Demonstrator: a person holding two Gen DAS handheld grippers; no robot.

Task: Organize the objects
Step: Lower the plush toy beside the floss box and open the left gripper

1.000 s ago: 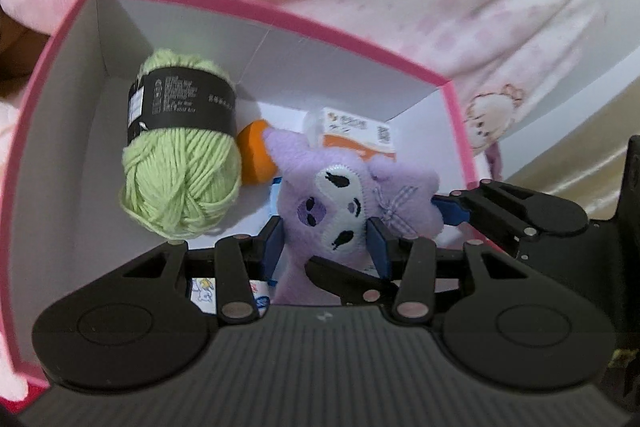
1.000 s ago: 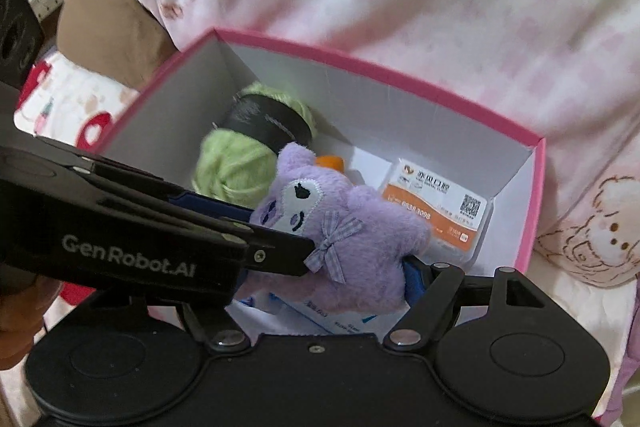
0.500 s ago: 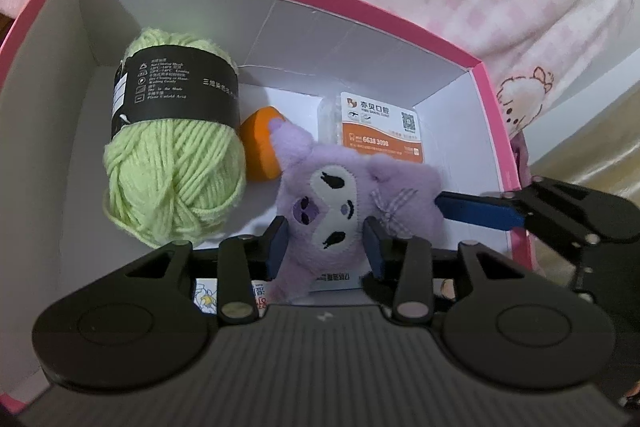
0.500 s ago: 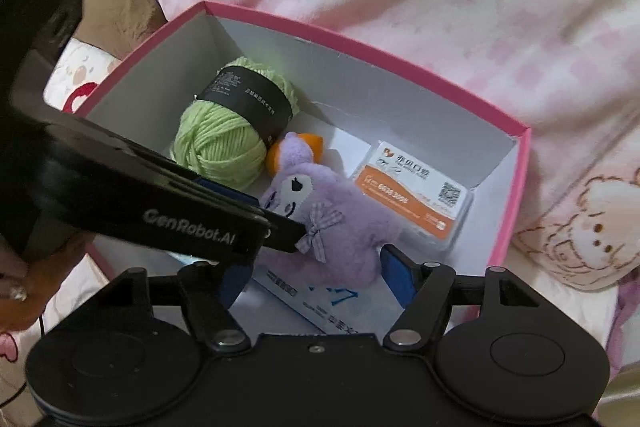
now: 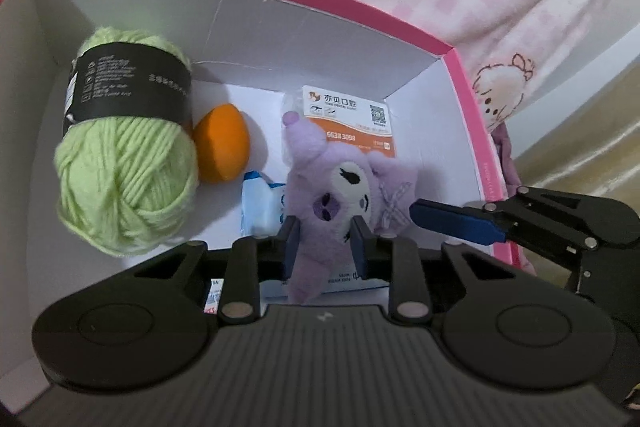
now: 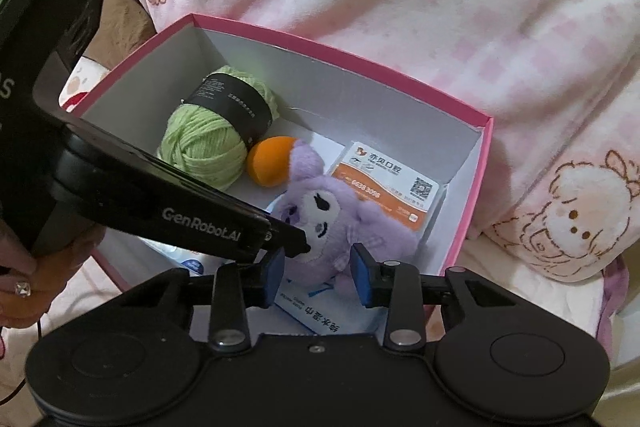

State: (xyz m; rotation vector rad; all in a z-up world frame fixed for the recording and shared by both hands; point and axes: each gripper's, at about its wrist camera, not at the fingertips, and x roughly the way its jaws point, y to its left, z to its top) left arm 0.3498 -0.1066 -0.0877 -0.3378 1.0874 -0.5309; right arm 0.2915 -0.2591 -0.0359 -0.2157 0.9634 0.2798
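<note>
Inside pink box [image 5: 476, 131], beside green yarn [image 5: 124, 163]: purple plush [image 5: 344, 187] pinched by left gripper [image 5: 325, 245], jaws just closing. Right gripper [image 6: 318, 267] narrowing, pads apparently clear of plush.

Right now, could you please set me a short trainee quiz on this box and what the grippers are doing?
1. What is the left gripper shut on?
2. True or false: the green yarn ball lies inside the pink box.
3. What lies between the yarn and the plush? A. an orange egg-shaped ball; B. scissors; C. a cup.

Key: 1. the purple plush toy; 2. true; 3. A.
</note>
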